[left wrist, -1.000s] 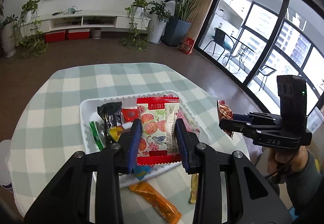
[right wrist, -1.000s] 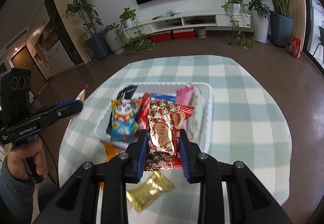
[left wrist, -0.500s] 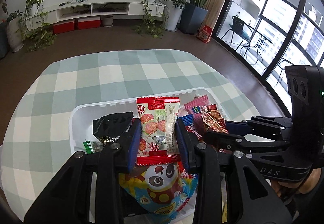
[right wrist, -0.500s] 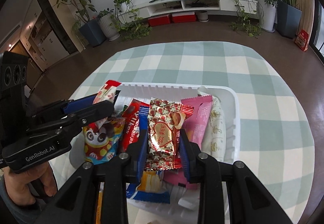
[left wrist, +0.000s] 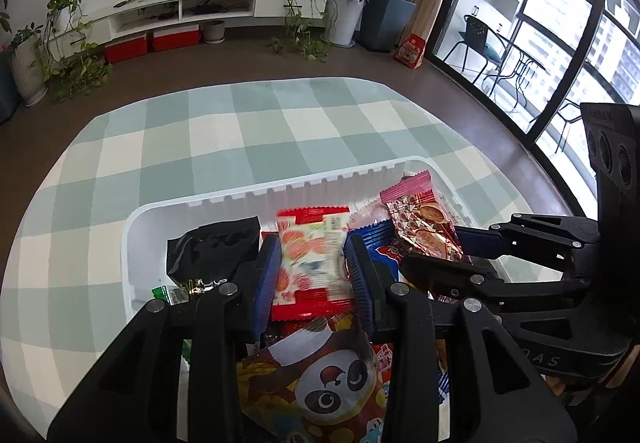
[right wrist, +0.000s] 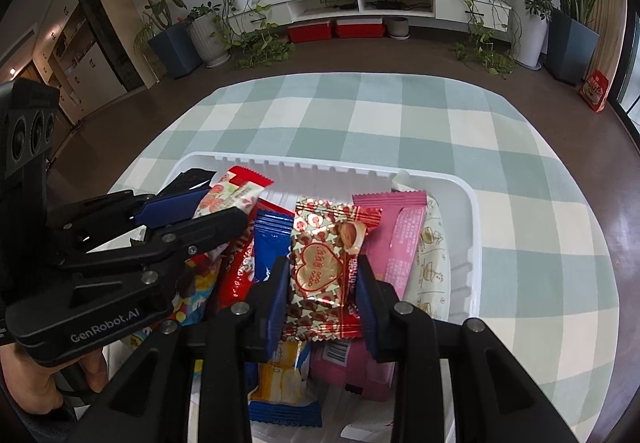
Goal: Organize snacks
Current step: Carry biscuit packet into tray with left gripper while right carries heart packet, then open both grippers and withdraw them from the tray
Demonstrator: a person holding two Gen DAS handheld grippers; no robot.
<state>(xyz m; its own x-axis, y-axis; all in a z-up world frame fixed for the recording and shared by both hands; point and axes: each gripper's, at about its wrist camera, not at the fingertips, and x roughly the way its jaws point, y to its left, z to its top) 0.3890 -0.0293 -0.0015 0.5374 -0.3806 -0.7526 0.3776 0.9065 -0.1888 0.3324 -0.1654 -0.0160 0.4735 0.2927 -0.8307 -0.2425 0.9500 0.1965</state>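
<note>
Green-and-white checked cloth covers the round desk [left wrist: 224, 147], which stands in a living room with a wall television and potted plants along the top of both frames.

1. Container. A white plastic tray [left wrist: 320, 185] sits on the desk, lower centre in both views. It holds a loose pile of snack packets.

2. Left tongs [left wrist: 313, 275]. Lower centre of the left wrist view. The blue pads are pressed against both sides of a red-and-white packet [left wrist: 310, 259] printed with red fruit, held upright above the tray. The packet's print is blurred, so its label cannot be read.

3. Right tongs [right wrist: 322, 291]. Lower centre of the right wrist view. The pads pinch a gold-and-red heart packet [right wrist: 324, 267], also upright over the tray.

4. Relative position. Both tongs are inside the tray outline, side by side; each appears at the edge of the other's view, with its packet still between the pads.

5. Tray contents.
- Panda bag [left wrist: 320, 387]: bottom centre, left view, directly below the left tongs.
- Black packet [left wrist: 212, 255]: left of the left tongs.
- Pink packet [right wrist: 400, 235]: just right of the heart packet.
- Cream packet [right wrist: 430, 259]: against the right wall of the tray.
- Blue packet [right wrist: 268, 247] and red packet [right wrist: 236, 275]: left of the heart packet.
</note>
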